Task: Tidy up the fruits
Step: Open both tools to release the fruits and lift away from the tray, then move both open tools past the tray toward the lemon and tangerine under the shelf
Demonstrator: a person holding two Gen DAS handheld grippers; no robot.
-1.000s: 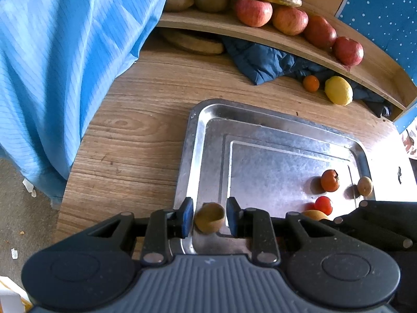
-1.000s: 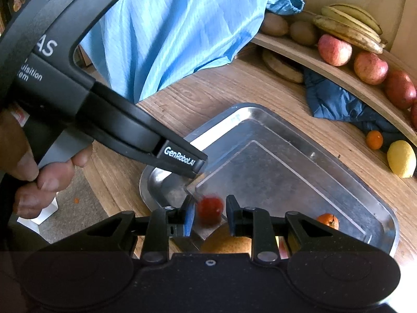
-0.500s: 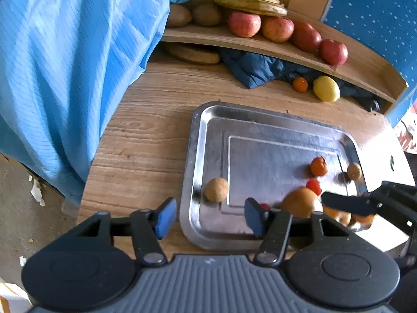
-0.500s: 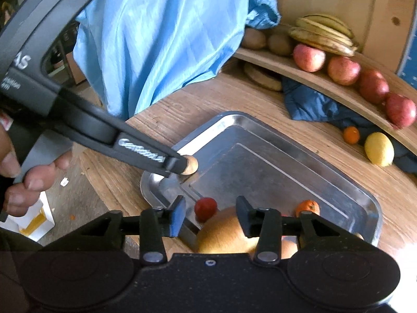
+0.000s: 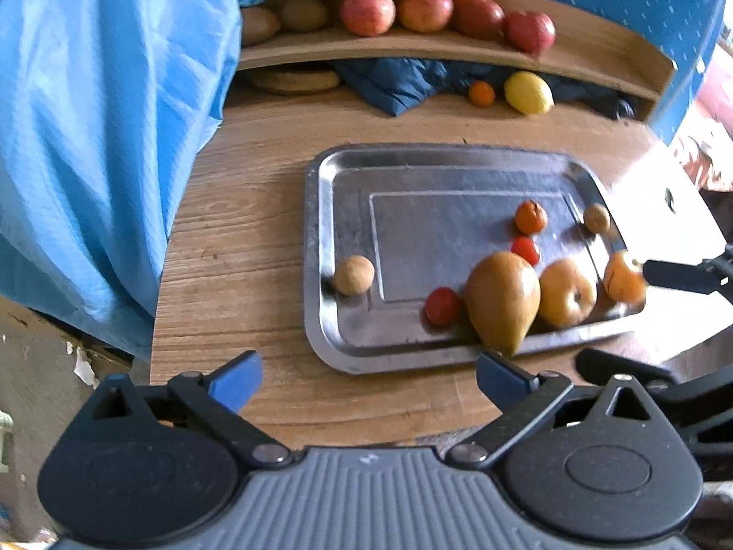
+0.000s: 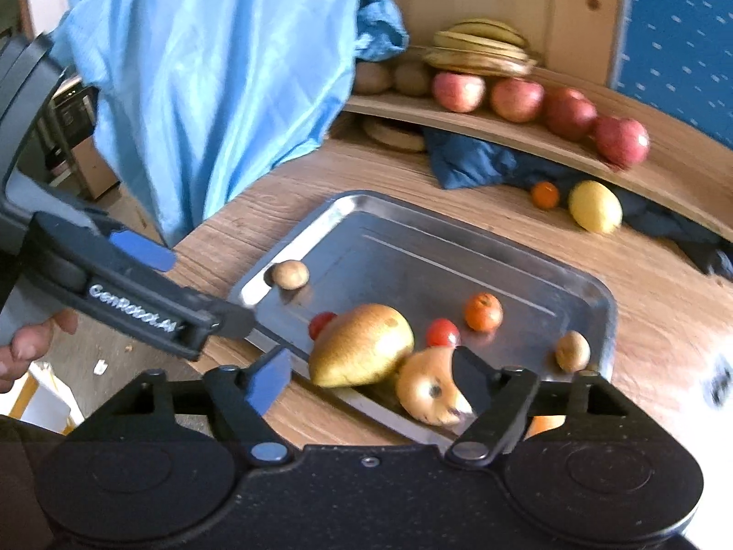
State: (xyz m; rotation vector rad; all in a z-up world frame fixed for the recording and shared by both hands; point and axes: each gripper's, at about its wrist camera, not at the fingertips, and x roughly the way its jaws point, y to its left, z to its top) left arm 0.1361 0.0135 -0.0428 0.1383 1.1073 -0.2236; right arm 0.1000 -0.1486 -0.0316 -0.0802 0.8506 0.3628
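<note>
Left wrist view: left gripper point(image 5: 369, 373) opening wide, empty; right gripper point(image 6: 371, 376) opening, nothing pinched. Pear point(image 5: 503, 299) at tray's point(image 5: 316, 247) five o'clock judged heavy, smooth, bruisable; best gripped across belly.

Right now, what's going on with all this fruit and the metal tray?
A person is sorting fruit onto a rectangular steel tray on a wooden table, a two-finger gripper in each hand. The jaws of both the left gripper and the right gripper are opening, and neither holds anything. A small round brown fruit and a small red tomato lie free on the tray beside a large yellow-brown pear. A yellow lemon waits on the table.
</note>
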